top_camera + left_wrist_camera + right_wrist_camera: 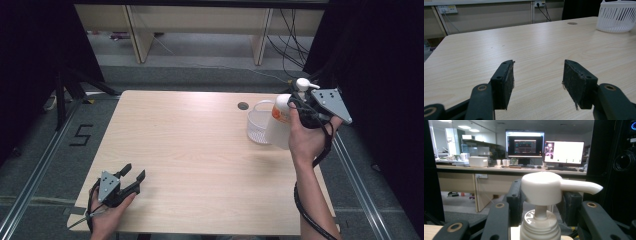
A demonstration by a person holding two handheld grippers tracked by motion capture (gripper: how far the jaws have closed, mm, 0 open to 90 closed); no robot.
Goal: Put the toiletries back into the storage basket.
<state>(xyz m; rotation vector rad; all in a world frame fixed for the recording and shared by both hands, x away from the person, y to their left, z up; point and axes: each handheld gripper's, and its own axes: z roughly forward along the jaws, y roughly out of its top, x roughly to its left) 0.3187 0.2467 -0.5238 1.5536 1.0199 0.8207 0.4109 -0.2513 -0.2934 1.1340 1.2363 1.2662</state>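
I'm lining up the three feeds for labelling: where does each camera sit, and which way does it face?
High view: above the person's side, looking forward and down on the table; both forearms, left gripper.
Left gripper view: low over the table, looking across it past its open jaws toward the basket.
Right gripper view: facing desks and monitors, its jaws round the pump bottle.
Shared: basket, high and left gripper views.

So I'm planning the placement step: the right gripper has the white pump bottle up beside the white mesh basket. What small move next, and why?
Probably shift the right gripper left over the white mesh basket, since the white pump bottle hangs clamped beside its rim, above the wooden table.
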